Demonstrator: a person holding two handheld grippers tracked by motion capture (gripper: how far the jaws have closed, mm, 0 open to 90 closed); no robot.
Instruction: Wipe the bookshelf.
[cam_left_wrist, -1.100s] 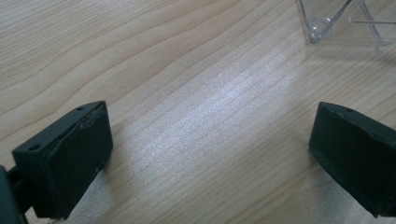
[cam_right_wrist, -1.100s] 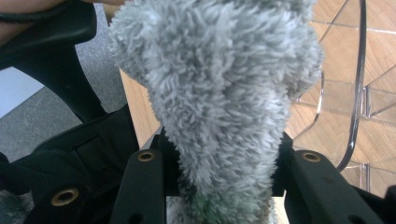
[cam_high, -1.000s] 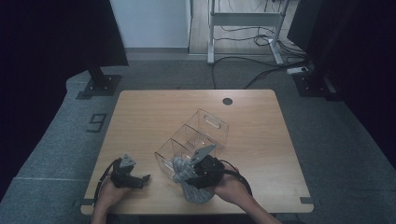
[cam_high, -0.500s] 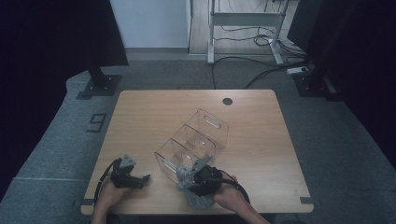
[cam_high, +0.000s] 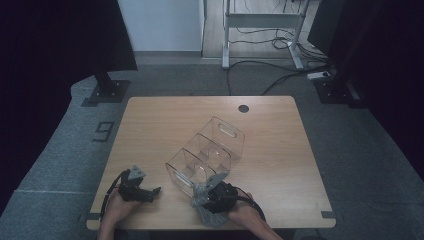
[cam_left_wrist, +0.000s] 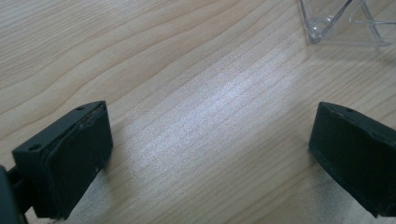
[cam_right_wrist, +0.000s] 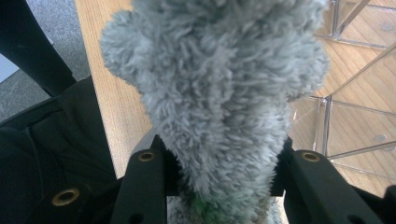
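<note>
One clear three-compartment bin (cam_high: 207, 155) sits on one wooden table (cam_high: 150, 125), the right gripper (cam_right_wrist: 219, 186) clenching one fluffy grey cloth (cam_right_wrist: 219, 84), the left gripper (cam_left_wrist: 205, 158) gaping, holding nothing.

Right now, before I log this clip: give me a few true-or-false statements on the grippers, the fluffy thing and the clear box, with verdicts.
1. The right gripper is clamped on a grey fluffy cloth. True.
2. The left gripper holds the cloth too. False: its jaws stand wide apart over bare table.
3. The clear organiser box has inner dividers. True.
4. The box sits at the table's far left corner. False: it lies near the middle, in front of the right gripper.
5. The cloth lies inside the box. False: it is in the right gripper's jaws.
</note>
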